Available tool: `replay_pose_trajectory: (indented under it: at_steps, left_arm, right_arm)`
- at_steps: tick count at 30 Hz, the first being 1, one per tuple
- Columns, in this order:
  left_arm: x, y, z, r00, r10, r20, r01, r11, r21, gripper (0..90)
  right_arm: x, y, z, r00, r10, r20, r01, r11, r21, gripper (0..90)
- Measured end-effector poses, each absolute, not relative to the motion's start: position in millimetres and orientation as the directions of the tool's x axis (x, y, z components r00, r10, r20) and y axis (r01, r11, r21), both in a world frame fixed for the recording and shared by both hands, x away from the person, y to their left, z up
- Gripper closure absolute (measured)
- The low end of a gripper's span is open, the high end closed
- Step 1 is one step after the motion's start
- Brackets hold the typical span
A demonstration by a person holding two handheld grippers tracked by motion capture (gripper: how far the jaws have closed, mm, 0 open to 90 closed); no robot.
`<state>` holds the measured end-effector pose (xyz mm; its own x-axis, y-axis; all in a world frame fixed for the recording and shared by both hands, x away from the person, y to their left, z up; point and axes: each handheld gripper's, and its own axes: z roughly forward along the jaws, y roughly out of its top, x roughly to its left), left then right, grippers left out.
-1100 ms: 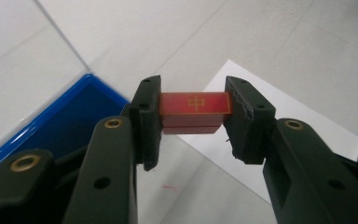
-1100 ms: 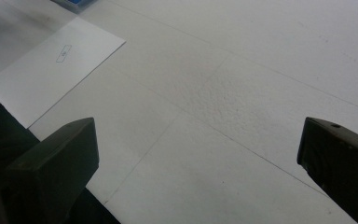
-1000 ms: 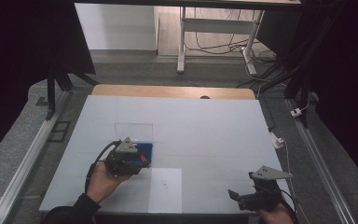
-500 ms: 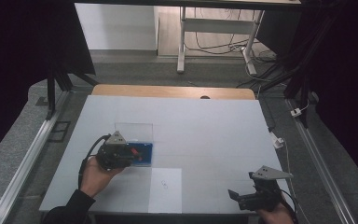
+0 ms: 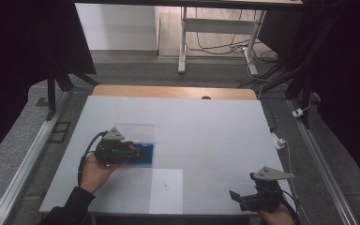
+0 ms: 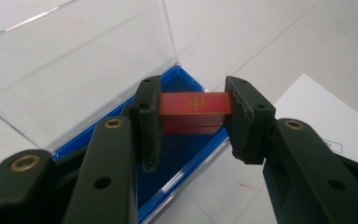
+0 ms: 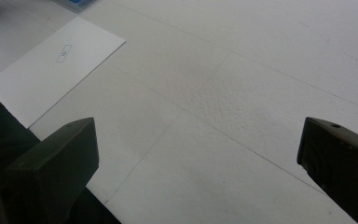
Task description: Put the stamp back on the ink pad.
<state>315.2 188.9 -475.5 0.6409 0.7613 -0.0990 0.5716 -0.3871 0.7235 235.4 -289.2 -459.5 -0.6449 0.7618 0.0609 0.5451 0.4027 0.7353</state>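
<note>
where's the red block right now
In the left gripper view the red block sits clamped between the left gripper's jaws, above the open blue case, on the table's left.

- The high view is taken from above the near edge of the counter [image 5: 206, 126], looking forward and down; the whole top and the floor beyond are covered from afar.
- The left gripper view is taken along the left gripper [image 6: 193, 116], very near, with a blue case [image 6: 186, 158] directly beneath the jaws.
- The right gripper view is taken low along the right gripper [image 7: 196, 154], facing across the counter.
- A white sheet [image 5: 166, 190] ahead of both grippers is shared by all three views.
</note>
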Motion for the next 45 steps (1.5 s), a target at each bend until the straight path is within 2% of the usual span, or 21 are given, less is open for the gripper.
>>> replay_pose_trajectory:
  at_steps: [27,34,45]
  left_arm:
    - [339,185,-500,0.601,0.798,-0.055,0.633,-0.432,0.642,58.0]
    - [338,180,-501,0.605,0.796,-0.006,0.619,-0.466,0.633,58.0]
    - [339,181,-501,0.601,0.799,-0.023,0.625,-0.451,0.637,57.2]
  right_arm:
    - [236,-289,-460,-0.645,0.762,0.058,0.548,0.409,0.729,0.0]
    - [236,-289,-460,-0.646,0.761,0.058,0.549,0.411,0.728,0.0]
    - [236,-288,-460,-0.648,0.759,0.057,0.547,0.413,0.728,0.0]
